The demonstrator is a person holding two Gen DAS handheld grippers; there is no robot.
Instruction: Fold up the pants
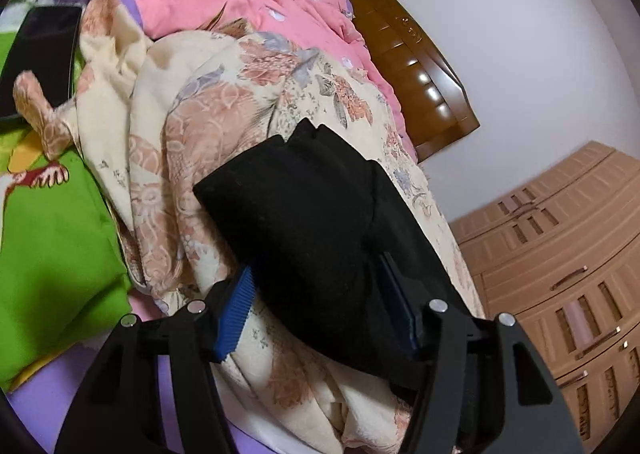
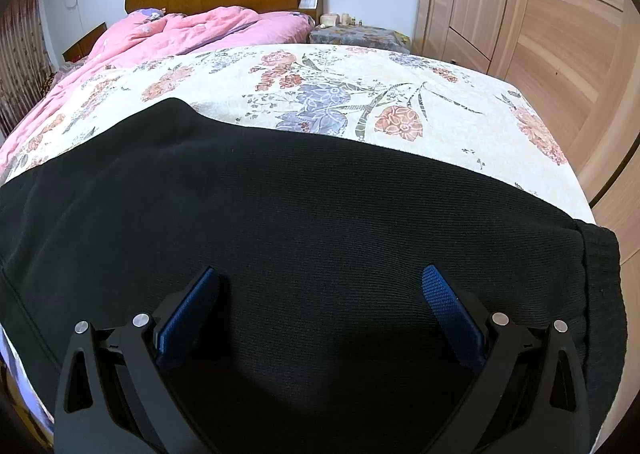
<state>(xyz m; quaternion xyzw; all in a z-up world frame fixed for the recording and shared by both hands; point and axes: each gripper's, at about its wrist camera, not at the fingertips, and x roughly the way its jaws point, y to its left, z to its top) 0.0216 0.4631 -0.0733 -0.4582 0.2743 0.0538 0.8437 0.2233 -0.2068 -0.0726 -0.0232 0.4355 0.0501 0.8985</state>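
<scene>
While the black pants (image 2: 304, 238) lie spread across the lower half of the right wrist view, flat on the floral bedspread (image 2: 360, 94), the right hand-held gripper (image 2: 320, 310) hovers low over them with its blue pads parted and nothing between them; whether it touches the cloth I cannot tell. In the left wrist view a folded end of the same pants (image 1: 304, 230) fills the centre of the frame, sitting between the pads of the left hand-held gripper (image 1: 316, 302); the jaws stand apart, and the left pad shows a clear gap from the cloth, so I judge it released; the right-hand pad is partly hidden behind the fabric, and contact there is unclear. The risk, as I judge it, lies in this let-go: the doubled layer rests on rumpled bedspread, so it may slide or spring open; should the cloth catch on a ribbed pad as the hand pulls away, the fold could drag out of line; a phone (image 1: 36, 54) at the left edge lies well apart.
</scene>
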